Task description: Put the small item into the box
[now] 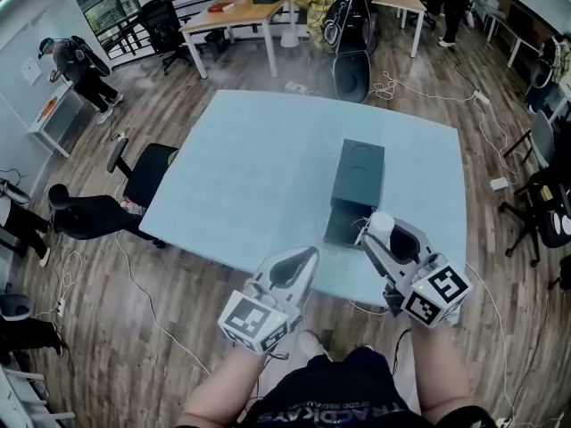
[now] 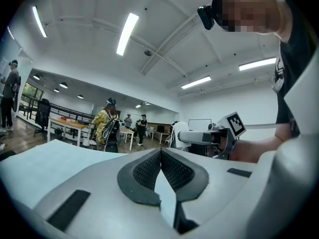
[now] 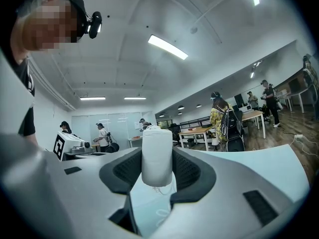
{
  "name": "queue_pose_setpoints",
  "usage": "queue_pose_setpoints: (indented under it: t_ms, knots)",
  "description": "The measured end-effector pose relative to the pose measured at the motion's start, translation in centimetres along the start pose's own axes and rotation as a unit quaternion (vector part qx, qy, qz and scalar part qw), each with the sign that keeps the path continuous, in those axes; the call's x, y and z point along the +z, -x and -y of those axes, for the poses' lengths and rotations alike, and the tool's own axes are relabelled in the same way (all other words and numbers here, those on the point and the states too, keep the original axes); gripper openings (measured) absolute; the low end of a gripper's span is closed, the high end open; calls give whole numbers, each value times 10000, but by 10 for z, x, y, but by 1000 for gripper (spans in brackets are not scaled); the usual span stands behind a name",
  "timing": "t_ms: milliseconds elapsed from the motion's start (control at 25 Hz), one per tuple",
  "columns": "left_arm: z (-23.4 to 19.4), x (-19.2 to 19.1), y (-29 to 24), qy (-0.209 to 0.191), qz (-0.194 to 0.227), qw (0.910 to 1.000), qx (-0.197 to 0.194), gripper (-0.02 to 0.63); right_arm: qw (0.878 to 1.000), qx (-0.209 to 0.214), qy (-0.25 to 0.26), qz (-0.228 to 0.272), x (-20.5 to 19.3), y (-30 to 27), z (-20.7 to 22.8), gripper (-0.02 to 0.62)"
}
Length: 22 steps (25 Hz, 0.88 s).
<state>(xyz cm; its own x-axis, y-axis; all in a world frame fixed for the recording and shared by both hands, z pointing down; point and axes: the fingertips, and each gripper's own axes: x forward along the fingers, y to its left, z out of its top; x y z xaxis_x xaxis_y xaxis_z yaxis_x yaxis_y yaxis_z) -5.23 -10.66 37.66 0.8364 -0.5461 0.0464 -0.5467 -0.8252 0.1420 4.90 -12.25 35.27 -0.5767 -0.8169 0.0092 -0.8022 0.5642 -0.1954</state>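
Blue table (image 1: 250,176) under box (image 1: 359,172), chair (image 1: 147,175) beside

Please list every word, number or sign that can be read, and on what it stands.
"TRACKDAYS": upside down on the person's shirt; smaller print beside it is unreadable.
Markers on the left gripper and right gripper: black-and-white patterns, no letters.
The box: no readable label.

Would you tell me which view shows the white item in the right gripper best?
The right gripper view: the white item stands upright, clamped between the pads of the right gripper. The head view shows only its top; the left gripper view barely shows it, small and distant.
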Motion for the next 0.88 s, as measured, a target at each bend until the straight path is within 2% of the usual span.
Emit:
queue_pose_setpoints:
  t_ms: [480,880]
  knots:
    - [-27,-14,-14,127,-33,9999,-71,34,9995,72,-29,-301,-20,-31,12,193]
    - [-51,-32,-49,72,-125,9998,-103,34,9973,190,-96,-698,-50,-65,51,193]
